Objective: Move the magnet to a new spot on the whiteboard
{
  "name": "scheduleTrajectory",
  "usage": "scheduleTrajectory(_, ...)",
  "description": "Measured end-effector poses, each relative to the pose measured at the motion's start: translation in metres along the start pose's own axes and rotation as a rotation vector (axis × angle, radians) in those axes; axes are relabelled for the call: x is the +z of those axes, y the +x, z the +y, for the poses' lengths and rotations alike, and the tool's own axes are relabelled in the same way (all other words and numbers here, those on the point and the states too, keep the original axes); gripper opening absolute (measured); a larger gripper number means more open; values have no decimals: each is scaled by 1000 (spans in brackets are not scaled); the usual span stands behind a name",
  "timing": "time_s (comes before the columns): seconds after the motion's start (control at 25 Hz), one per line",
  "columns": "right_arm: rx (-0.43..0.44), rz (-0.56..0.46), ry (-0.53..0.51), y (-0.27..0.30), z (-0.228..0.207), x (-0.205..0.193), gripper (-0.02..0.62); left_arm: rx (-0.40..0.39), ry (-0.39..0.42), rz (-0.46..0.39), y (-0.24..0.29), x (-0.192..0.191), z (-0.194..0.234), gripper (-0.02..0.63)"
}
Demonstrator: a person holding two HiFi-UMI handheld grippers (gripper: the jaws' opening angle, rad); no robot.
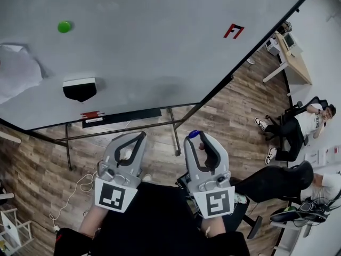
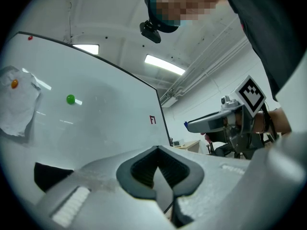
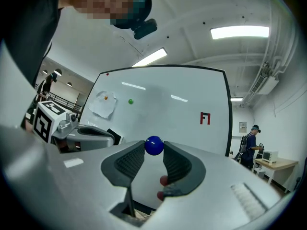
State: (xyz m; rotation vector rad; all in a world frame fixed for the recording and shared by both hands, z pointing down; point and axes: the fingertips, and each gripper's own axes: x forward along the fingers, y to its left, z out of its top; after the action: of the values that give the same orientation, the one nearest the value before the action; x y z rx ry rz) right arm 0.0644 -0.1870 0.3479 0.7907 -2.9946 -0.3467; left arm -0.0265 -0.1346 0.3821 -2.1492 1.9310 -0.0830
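The whiteboard [image 1: 160, 63] fills the upper part of the head view. It carries a green magnet [image 1: 64, 26] at upper left, a paper sheet [image 1: 18, 73] cut off by the left edge, a black eraser [image 1: 80, 88] and a red mark [image 1: 233, 31]. Seated people [image 1: 298, 124] occupy the right side. Two small red shapes [image 3: 163, 180] under one jaw pad in the right gripper view cannot be identified. The blue magnet [image 3: 154, 145], round and glossy, is pinched at the tips of the right gripper [image 1: 196, 138], off the board at lower centre. The left gripper [image 1: 141, 135] is closed and empty.
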Motion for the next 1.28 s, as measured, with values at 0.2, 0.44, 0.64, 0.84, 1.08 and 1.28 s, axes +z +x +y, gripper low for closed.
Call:
scheduleTrajectory(0.2, -12, -4, -16, 10, -9, 8, 127, -5, -5, -8, 9, -2, 9, -2)
scheduleTrajectory(0.44, -32, -41, -45, 25, -22, 26, 127, -20, -2, -23, 25, -5, 18, -2)
scheduleTrajectory(0.64, -41, -55, -72, 38, -31, 41, 127, -25, -1, -31, 36, -6, 29, -2)
scheduleTrajectory(0.84, -59, -91, -113, 52, -44, 60, 127, -32, 1, -54, 47, -5, 38, -2)
scheduleTrajectory(1.08, -84, -128, -168, 67, -57, 81, 127, -51, 4, -68, 58, -7, 47, -2)
scheduleTrajectory(1.28, -108, -154, -195, 81, -69, 99, 127, -66, 5, -79, 64, -8, 52, -2)
